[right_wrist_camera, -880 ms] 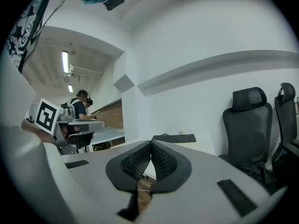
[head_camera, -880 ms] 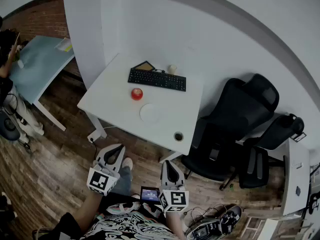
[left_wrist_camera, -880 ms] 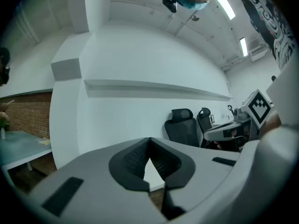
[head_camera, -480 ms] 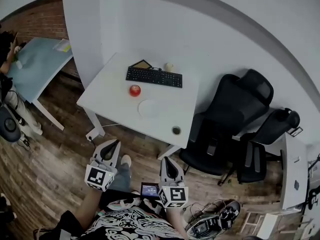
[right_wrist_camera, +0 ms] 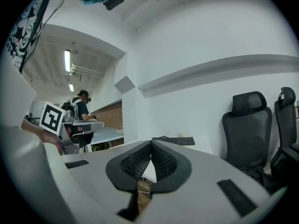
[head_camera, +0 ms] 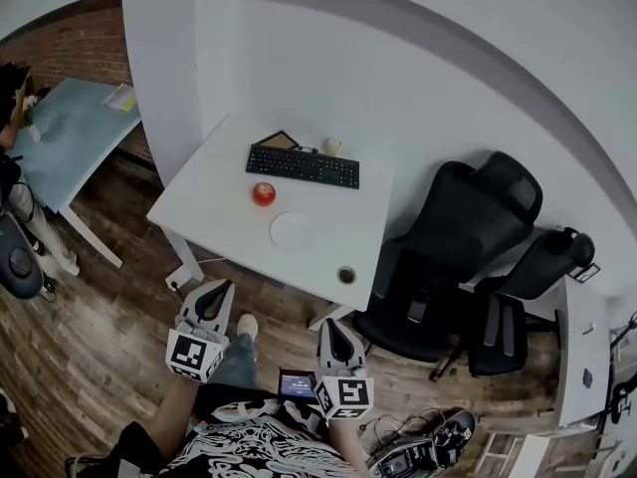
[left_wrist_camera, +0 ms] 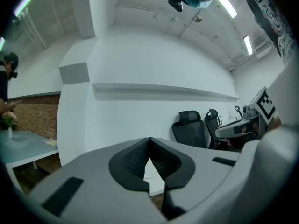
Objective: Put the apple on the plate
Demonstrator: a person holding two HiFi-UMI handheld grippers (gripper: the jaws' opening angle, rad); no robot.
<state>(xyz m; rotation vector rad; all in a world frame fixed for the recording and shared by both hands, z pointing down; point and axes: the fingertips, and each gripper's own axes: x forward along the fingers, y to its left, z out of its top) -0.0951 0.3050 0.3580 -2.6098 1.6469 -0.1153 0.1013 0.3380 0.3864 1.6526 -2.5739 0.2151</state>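
The apple (head_camera: 263, 194) is red; the plate (head_camera: 292, 230) and worktop (head_camera: 214, 197) are white. The keyboard (head_camera: 303, 166) and office chairs (head_camera: 468, 217) are black. The floor (head_camera: 109, 317) is brown wood plank. The left claw (head_camera: 219, 285) and right claw (head_camera: 333, 323) are pale grey with black ribbed pads (left_wrist_camera: 133, 160) and black-and-white square markers.

One white desk (head_camera: 199, 205) carries one red apple (head_camera: 263, 194), one white plate (head_camera: 292, 230), one black keyboard (head_camera: 303, 166) and one small round container (head_camera: 345, 275) at its near right corner. Two black office chairs stand to its right: the closer chair (head_camera: 453, 232) and the farther chair (head_camera: 532, 282). One pale blue table (head_camera: 75, 127) is at far left, with one person (head_camera: 12, 93) beside it. Nearest are two hand-held grippers, the left gripper (head_camera: 220, 288) and the right gripper (head_camera: 329, 325), each bearing one marker cube.
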